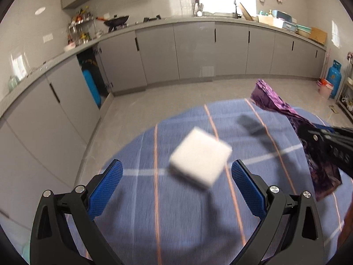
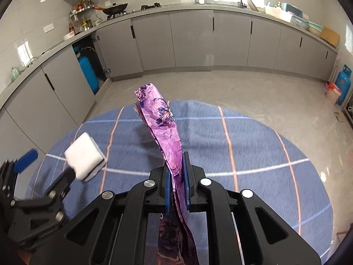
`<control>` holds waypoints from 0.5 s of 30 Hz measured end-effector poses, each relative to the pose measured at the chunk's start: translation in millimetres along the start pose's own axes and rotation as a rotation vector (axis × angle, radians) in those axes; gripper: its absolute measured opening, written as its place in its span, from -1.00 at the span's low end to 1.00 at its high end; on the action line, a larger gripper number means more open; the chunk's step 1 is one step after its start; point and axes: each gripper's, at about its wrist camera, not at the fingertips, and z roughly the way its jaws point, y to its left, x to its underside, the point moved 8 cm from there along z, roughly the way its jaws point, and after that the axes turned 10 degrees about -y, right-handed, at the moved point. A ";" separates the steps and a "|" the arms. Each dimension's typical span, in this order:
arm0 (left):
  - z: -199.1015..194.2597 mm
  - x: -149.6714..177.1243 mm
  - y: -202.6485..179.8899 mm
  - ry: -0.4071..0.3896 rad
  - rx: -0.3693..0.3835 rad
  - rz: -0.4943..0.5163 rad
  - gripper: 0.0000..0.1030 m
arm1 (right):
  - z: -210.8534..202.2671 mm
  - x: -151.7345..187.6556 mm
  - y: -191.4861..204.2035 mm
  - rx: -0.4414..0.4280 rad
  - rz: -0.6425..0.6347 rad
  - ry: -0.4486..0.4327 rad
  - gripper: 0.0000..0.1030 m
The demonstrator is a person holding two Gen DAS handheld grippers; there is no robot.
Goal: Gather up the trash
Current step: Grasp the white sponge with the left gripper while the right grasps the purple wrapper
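At frame centre, the white foam block (image 1: 200, 156) lies on the blue worktop (image 1: 176, 231) between the spread left gripper (image 1: 176, 190). The right gripper (image 2: 176, 187) clamps a purple wrapper (image 2: 161, 119); its floppy tail could slip free.

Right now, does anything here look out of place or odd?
Yes: a white tissue pad lies alone on the blue tablecloth, between the open left gripper fingers. The right gripper holds a crumpled purple wrapper.

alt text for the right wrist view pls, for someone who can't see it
The right hand-held gripper is shut on a crumpled purple foil wrapper, held above a round blue table. At left, the left hand-held gripper is open, a white foam block in front of one finger; grey kitchen cabinets stand behind.
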 end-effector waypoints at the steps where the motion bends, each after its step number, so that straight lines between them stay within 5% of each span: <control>1: 9.7 -4.0 -2.8 0.003 0.009 0.002 0.88 | 2.0 -1.3 -0.9 0.002 0.000 -0.001 -0.79; 8: 52.3 8.5 -17.3 0.103 0.068 0.006 0.79 | 8.6 2.1 -3.1 -0.005 0.019 0.004 -0.79; 11: 57.8 11.5 -25.8 0.128 0.123 0.005 0.45 | 6.7 5.4 -0.1 -0.012 0.018 0.003 -0.79; 14: 52.8 10.1 -35.3 0.118 0.200 -0.009 -0.24 | 1.9 8.1 1.0 -0.023 0.029 0.002 -0.79; 15: 50.8 10.5 -36.9 0.116 0.209 -0.012 -0.26 | -1.4 8.8 2.4 -0.024 0.032 -0.001 -0.79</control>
